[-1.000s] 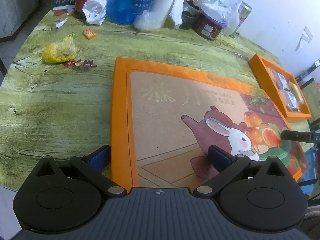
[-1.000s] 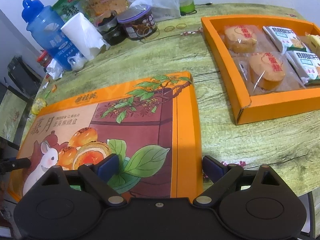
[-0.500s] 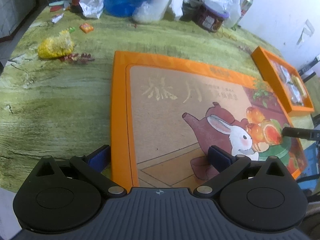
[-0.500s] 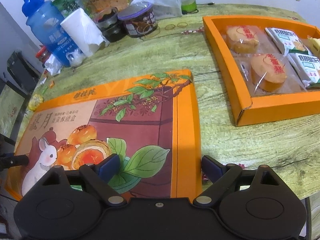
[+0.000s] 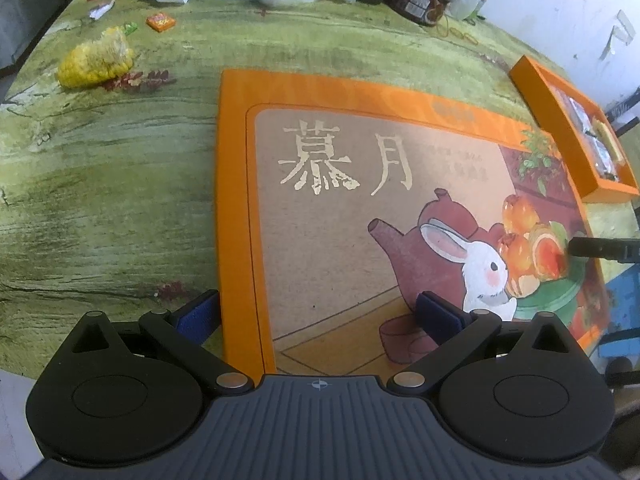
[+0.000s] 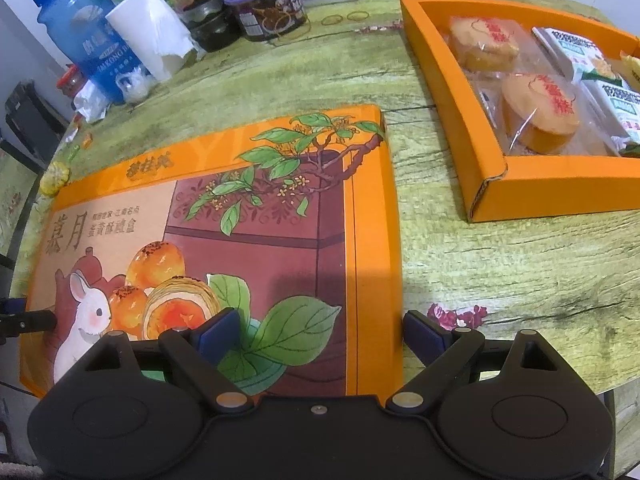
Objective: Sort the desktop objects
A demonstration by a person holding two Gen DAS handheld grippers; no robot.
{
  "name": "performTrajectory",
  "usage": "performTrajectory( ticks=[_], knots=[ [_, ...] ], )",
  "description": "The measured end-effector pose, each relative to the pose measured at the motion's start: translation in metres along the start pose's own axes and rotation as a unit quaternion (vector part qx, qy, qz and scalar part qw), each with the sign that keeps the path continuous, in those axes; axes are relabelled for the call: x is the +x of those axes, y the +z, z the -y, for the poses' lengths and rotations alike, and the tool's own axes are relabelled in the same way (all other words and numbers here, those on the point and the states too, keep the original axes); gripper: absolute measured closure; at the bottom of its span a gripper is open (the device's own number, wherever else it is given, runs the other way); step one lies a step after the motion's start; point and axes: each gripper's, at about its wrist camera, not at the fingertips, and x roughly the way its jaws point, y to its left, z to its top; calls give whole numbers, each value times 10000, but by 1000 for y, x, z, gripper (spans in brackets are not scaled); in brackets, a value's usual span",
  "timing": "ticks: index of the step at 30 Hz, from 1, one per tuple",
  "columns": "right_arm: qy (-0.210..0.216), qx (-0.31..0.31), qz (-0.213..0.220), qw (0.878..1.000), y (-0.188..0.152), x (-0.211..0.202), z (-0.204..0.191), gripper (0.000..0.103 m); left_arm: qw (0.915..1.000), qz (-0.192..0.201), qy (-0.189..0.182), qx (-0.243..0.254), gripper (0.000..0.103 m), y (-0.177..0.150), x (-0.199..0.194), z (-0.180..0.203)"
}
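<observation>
Cluttered green wood-grain table (image 5: 100, 184) beside white wall (image 5: 560, 0)

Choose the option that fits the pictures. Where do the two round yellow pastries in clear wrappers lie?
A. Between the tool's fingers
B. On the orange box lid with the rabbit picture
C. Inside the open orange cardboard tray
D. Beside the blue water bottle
C: the right wrist view shows the two round yellow pastries in clear wrappers lying within the walls of the open orange cardboard tray.
</observation>
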Motion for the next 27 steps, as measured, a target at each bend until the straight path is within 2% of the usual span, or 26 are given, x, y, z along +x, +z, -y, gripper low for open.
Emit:
performTrajectory(
  ticks=[13, 21, 27],
  knots=[
    [1, -115, -73, 9999, 5, 5, 2, 15, 9999, -138, -13, -61, 0, 1, 7, -2],
    [135, -41, -190, 9997, 9, 10, 6, 14, 9991, -62, -28, -413, 0, 18, 15, -12],
    [274, 287, -220, 9990, 16, 16, 17, 11, 9992, -27, -79, -383, 0, 18, 17, -12]
  ],
)
